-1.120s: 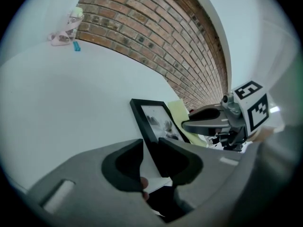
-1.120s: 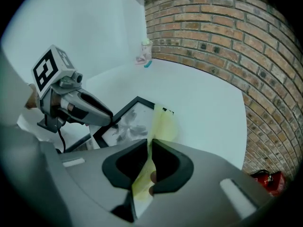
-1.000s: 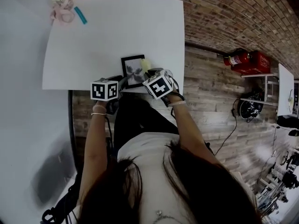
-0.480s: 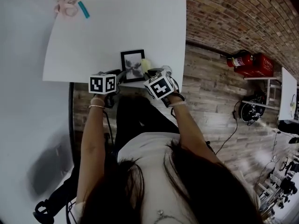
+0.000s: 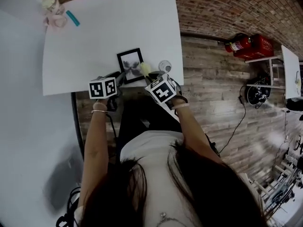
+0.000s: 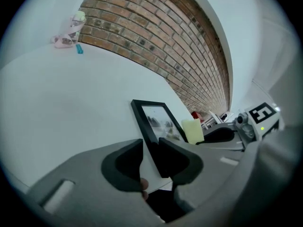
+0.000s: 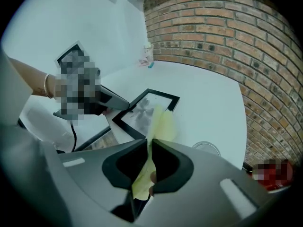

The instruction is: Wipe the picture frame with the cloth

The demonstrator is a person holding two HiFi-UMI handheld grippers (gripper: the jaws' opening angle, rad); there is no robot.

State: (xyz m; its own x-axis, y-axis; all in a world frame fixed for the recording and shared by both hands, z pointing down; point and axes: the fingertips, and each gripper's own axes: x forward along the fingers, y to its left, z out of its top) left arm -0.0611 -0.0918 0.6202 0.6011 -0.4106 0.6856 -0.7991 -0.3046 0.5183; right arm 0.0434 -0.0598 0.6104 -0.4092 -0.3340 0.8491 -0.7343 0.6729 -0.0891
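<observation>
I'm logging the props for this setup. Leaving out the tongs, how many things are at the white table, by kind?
picture frame: 1
yellow cloth: 1
clear round object: 1
teal stick: 1
pink-and-pale item in the far corner: 1, too small to split further
Total: 5

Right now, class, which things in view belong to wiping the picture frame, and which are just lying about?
In use: picture frame, held by the left gripper; yellow cloth, held by the right gripper.

Lying about: teal pen, pink clutter, clear round object, fire extinguisher.
</observation>
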